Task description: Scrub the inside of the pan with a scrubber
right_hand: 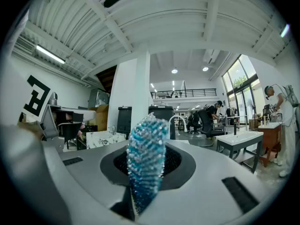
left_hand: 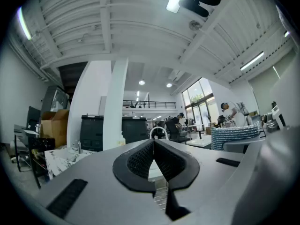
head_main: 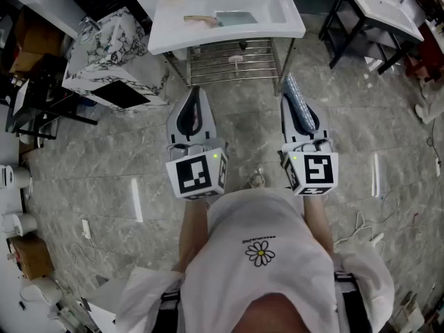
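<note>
Jaws clamp scrubber (right_hand: 144, 158), right gripper (head_main: 295, 101) well short of sink (head_main: 229, 40) rim.

White sink (head_main: 284, 21) above wire shelf (head_main: 229, 68), marbled cabinet (head_main: 114, 50) beside, grey floor (head_main: 90, 158)

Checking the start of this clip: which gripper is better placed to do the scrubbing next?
Right. The right gripper grips the blue scrubber; the left gripper is shut and empty. Both hang short of the sink.
</note>
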Available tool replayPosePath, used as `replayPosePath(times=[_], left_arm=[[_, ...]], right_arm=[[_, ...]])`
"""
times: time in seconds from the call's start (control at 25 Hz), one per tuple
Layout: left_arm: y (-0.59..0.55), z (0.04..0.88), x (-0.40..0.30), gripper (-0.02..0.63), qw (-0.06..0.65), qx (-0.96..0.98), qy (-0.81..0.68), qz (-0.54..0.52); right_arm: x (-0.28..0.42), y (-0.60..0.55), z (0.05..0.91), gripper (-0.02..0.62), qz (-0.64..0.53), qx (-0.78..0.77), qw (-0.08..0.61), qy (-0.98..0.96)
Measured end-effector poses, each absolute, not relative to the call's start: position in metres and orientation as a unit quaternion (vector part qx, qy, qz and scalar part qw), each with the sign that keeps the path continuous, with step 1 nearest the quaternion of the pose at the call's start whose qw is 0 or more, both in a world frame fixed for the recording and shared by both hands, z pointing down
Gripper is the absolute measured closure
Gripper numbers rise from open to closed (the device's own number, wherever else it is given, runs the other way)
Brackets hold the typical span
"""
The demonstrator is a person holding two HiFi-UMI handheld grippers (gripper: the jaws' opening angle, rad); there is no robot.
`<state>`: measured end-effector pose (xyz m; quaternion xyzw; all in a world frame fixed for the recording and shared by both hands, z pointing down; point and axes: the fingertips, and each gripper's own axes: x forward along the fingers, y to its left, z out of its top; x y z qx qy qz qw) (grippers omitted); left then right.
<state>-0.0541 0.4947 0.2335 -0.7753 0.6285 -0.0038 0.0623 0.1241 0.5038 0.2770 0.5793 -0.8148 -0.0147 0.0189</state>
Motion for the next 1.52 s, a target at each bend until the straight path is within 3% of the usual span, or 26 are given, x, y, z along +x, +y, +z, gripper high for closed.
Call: replayPosePath(times=[0.44, 1.0, 1.24, 1.52], left_arm=[[0.495, 0.239, -0.049, 0.588, 0.068, -0.77, 0.634, -0.002], [0.479, 0.245, -0.067, 0.588, 0.068, -0.76, 0.647, 0.005], [0.408, 0.22, -0.062, 0.588, 0.103, -0.767, 0.631, 0.052], [0.281, 0.194, -0.076, 0.588, 0.128, -0.774, 0.618, 0.055]], right_arm=[[0.128, 0.501, 0.286, 0.538, -0.016, 0.564, 0.017, -0.825], [0.125, 0.483, 0.284, 0.538, 0.018, 0.556, -0.034, -0.83], [0.131, 0.417, 0.259, 0.538, -0.014, 0.565, -0.067, -0.823], [0.095, 0.299, 0.252, 0.538, -0.025, 0.56, -0.056, -0.826]])
